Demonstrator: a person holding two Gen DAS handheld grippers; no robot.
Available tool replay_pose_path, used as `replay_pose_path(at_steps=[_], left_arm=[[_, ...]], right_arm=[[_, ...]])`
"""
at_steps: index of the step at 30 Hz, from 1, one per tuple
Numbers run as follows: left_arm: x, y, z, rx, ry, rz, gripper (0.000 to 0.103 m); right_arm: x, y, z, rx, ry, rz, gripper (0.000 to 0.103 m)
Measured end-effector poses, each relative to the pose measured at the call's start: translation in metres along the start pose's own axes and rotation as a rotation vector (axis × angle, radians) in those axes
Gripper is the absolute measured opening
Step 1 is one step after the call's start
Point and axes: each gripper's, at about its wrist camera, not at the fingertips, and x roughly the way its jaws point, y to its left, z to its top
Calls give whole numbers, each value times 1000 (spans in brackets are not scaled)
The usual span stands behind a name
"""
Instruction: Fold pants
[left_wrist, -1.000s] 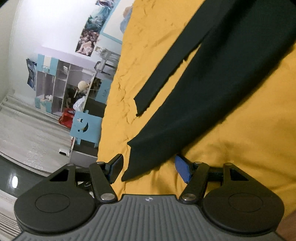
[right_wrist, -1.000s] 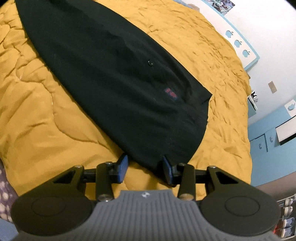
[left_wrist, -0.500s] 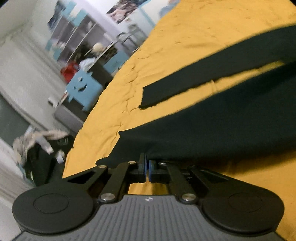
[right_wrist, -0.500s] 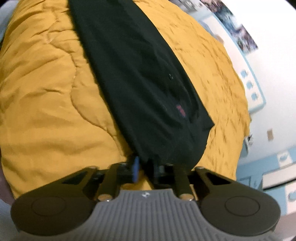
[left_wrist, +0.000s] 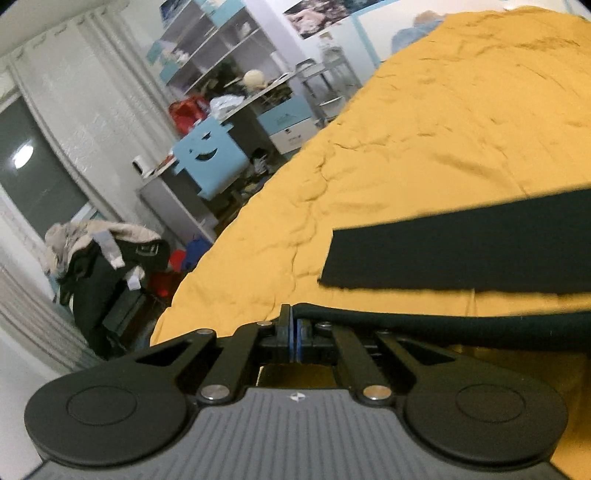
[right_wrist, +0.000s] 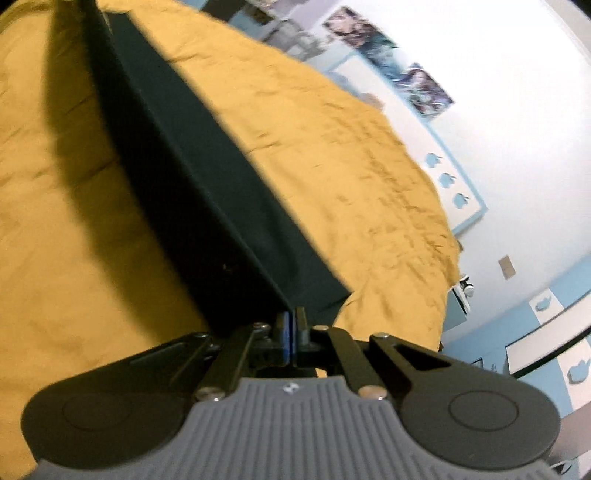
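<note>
Black pants (left_wrist: 461, 254) lie on a mustard-yellow bedspread (left_wrist: 424, 147). One leg stays flat across the right of the left wrist view. The hem of the nearer leg is lifted off the bed, and my left gripper (left_wrist: 294, 325) is shut on its edge. In the right wrist view the pants (right_wrist: 207, 192) stretch away as a taut dark band toward the top left, casting a shadow on the bedspread (right_wrist: 369, 166). My right gripper (right_wrist: 291, 325) is shut on the waist end, raised above the bed.
Left of the bed stand a white shelf unit (left_wrist: 221, 48), a blue smiley-face panel (left_wrist: 208, 158) and a chair heaped with clothes (left_wrist: 103, 254). A white wall with posters (right_wrist: 399, 62) and blue cabinets (right_wrist: 554, 332) lies beyond the bed's right edge.
Both grippers closed on the pants' near edge, then lifted it off the bed. The left gripper also rolled, so the room now tilts differently in its view.
</note>
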Motion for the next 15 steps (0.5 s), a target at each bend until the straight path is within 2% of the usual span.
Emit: replay_pose_path(at_steps=[3,8,15], left_arm=[[12,-4,27,-24,29,3,1],[40,-28,60,-4,77,31,1],[85,-73,85,78,146,67,1]], right_arm=[[34,-29,20,32,-1,-7,0],[114,-61,45,93,38,22,0],[220,-72,59,152,122,75,0]])
